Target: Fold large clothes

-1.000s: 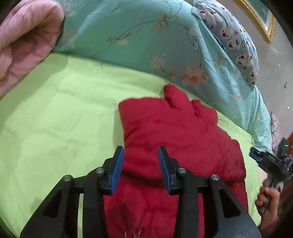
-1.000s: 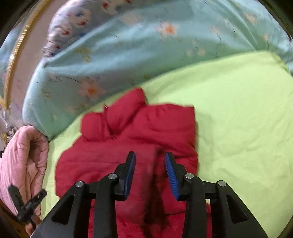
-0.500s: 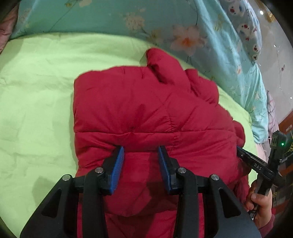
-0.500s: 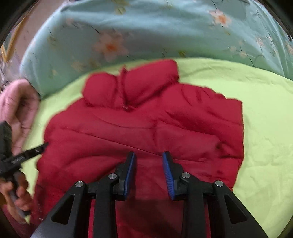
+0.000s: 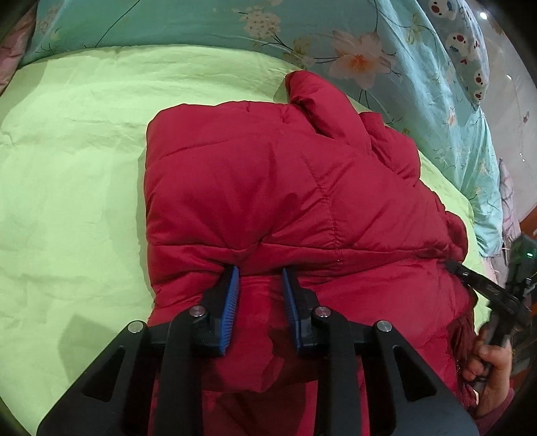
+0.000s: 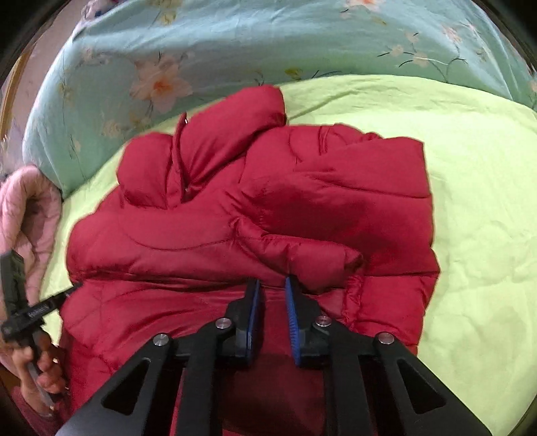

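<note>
We're right on top of the red puffer jacket (image 5: 268, 187) now, spread on the green sheet (image 5: 67, 167) with its collar up near the flowered teal quilt (image 5: 188, 23). Our left gripper (image 5: 260, 271) has its tips at a stitched crease in the padding, jaws narrowing as we speak, a ridge of red fabric between the blue pads (image 5: 231, 298) but not yet plainly squeezed. Over on the other side, our right gripper (image 6: 272, 283) is closing too, already down to a slim gap, tips tucked at the seam just under a puffy fold (image 6: 302, 255), maybe a sleeve. Whether it has truly caught cloth there, we can't tell for certain.

In the right view the hand (image 6: 40, 362) on the left tool shows at the jacket's edge, next to the pink blanket (image 6: 30, 208).

So, as we read it, this is the pinch before a fold. To do it well, we'd let both sets of jaws finish closing on a decent bunch of padding, not just the slippery outer shell. This fabric looks slick and springy, so a shallow bite could slide off. Then lift both sides evenly, keeping the crease straight between them.
</note>
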Motion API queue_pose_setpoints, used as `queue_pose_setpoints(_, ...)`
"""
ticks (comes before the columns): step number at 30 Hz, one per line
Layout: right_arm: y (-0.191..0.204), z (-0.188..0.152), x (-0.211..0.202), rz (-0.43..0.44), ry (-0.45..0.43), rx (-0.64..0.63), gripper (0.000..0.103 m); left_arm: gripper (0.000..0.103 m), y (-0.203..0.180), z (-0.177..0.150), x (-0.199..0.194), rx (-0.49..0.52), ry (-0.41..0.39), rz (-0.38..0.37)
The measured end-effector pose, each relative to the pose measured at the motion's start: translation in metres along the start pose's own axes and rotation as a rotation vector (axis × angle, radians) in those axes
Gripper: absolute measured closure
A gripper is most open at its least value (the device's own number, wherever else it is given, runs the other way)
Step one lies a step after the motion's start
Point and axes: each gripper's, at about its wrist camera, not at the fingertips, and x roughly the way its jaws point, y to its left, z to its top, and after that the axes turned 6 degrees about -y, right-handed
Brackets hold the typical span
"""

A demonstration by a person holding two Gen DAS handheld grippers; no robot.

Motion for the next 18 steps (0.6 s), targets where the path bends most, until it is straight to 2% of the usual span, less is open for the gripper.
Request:
queue_pose_setpoints(1, 0.003, 0.0, -0.009, -0.01, -0.017, -0.004, 0.087, 0.077, -0.001, 0.0, -0.001, 0.006, -0.002, 0.007)
queue_pose_setpoints(2, 0.007, -0.001, -0.02, -0.018, -0.044, -0.02, 0.081, 0.077, -0.002, -0.001, -0.001, 0.009, -0.004, 0.011)
queue_pose_setpoints(4, 0.015, -0.002, -0.032, -0.039, -0.069, -0.065, 0.081, 0.077, -0.004, -0.002, -0.001, 0.015, -0.01, 0.023)
queue_pose_setpoints(7, 0.011, -0.008, -0.017, -0.087, -0.008, -0.102, 0.084, 0.077, -0.005, -0.003, -0.001, 0.019, -0.015, 0.029)
queue_pose_setpoints(9, 0.003, -0.012, -0.003, -0.087, 0.023, -0.105, 0.088, 0.077, -0.006, -0.003, -0.001, 0.022, -0.017, 0.033)
queue_pose_setpoints(18, -0.006, -0.011, 0.002, -0.056, 0.036, -0.058, 0.088, 0.077, -0.01, -0.005, -0.003, 0.05, -0.024, 0.065)
